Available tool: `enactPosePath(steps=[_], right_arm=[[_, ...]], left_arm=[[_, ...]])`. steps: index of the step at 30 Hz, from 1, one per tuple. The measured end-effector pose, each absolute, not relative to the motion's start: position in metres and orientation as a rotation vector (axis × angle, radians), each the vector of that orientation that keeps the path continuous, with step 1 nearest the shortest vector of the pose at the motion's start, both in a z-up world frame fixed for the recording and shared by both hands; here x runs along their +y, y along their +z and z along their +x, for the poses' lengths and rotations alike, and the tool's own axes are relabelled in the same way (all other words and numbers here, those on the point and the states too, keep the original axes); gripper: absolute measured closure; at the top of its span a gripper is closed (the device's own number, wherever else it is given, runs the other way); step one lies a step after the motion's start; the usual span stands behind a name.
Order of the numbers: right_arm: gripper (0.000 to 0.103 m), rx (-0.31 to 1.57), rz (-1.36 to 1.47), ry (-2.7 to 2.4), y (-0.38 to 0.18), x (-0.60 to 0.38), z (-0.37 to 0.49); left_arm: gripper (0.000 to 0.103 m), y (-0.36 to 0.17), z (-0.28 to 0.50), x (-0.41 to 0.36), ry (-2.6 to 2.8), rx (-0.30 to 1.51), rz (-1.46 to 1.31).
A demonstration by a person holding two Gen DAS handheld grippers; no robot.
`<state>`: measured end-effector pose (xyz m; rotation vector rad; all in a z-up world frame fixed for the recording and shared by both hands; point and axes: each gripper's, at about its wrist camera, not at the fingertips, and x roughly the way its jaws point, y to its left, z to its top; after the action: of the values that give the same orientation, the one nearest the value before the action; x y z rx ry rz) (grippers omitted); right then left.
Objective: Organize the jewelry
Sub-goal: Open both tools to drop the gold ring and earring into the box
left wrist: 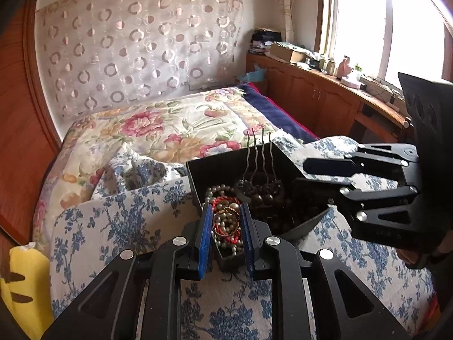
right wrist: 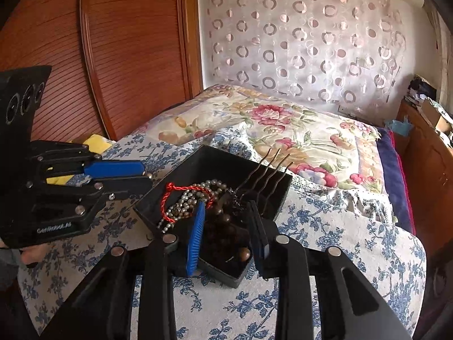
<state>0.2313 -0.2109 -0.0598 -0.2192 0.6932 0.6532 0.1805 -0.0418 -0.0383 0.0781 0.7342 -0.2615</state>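
A black open box (left wrist: 198,170) (right wrist: 198,158) lies on a blue-floral cloth on the bed. It holds a pearl necklace (left wrist: 218,189) (right wrist: 187,195), a red cord (left wrist: 223,201) (right wrist: 167,195), dark wooden beads (left wrist: 263,198) (right wrist: 223,232) and a wavy metal hair comb (left wrist: 259,153) (right wrist: 266,172) standing on end. My left gripper (left wrist: 225,236) (right wrist: 144,174) hovers over the box's near corner, its fingers a little apart around a gold ring (left wrist: 225,221) lying among the pearls. My right gripper (right wrist: 228,233) (left wrist: 304,175) is open over the wooden beads.
The blue-floral cloth (left wrist: 119,221) (right wrist: 325,240) covers the near bed; a pink-floral quilt (left wrist: 170,124) (right wrist: 283,119) lies behind. A wooden cabinet (left wrist: 320,96) with clutter runs under the window. A wooden wardrobe (right wrist: 127,56) stands left. A yellow object (left wrist: 25,283) lies at the bed edge.
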Motion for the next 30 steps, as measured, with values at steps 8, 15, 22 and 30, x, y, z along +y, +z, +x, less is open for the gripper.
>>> enactPosePath(steps=[8,15,22,30], right_arm=[[0.07,0.687,-0.197,0.631,-0.06,-0.223,0.224],[0.07,0.688,-0.18,0.615,-0.063,-0.236,0.218],[0.07,0.679,-0.166,0.605,-0.06,-0.243,0.212],[0.07,0.658,-0.139,0.583,-0.055,-0.249,0.195]], left_arm=[[0.084,-0.037,0.202,-0.048,-0.26,0.736,0.074],[0.084,-0.035,0.213,-0.055,-0.257,0.734,0.076],[0.069,-0.03,0.214,-0.056,-0.24,0.717,0.068],[0.049,-0.027,0.189,-0.047,-0.21,0.707,0.071]])
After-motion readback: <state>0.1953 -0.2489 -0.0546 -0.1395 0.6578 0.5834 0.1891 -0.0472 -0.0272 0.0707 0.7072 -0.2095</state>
